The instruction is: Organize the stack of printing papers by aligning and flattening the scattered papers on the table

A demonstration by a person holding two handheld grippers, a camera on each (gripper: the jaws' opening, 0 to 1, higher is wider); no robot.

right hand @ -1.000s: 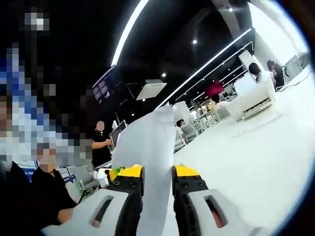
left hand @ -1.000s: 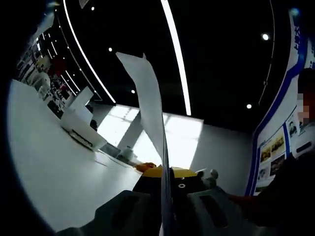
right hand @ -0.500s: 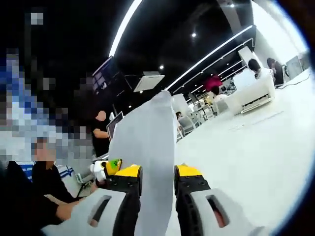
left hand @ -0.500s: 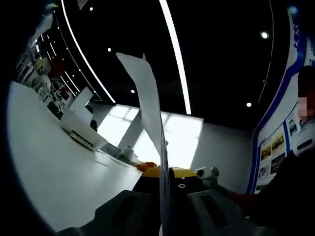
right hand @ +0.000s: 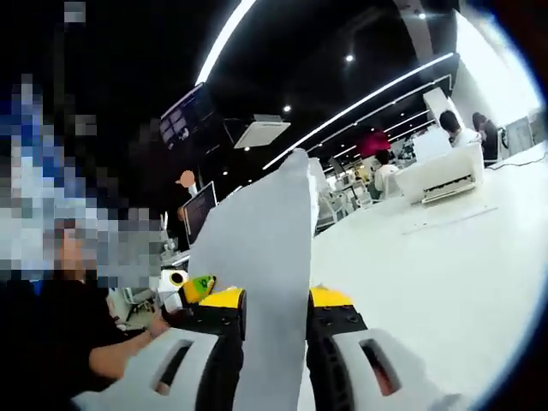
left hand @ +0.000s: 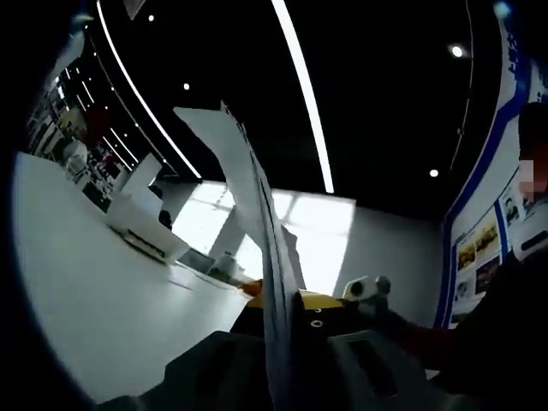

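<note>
A stack of white printing papers [left hand: 248,180] stands edge-on between the jaws of my left gripper [left hand: 287,304], which is shut on its lower end. The sheets rise up and lean left over the white table [left hand: 86,282]. In the right gripper view the same stack of papers [right hand: 257,265] shows its broad face, held upright between the yellow-tipped jaws of my right gripper [right hand: 276,300], which is shut on it. The left gripper [right hand: 190,287] peeks out just left of the sheets. The white table [right hand: 445,274] spreads to the right.
A white box-shaped machine [left hand: 137,214] stands on the table further off, and shows too as a white machine [right hand: 445,175] with people seated behind it. A person's hand [right hand: 158,324] and dark sleeve sit at the lower left. A wall with posters [left hand: 484,253] rises on the right.
The top of the paper stack has leaned further left in the left gripper view. In the right gripper view it stands taller and wider. Both grippers keep their hold.
</note>
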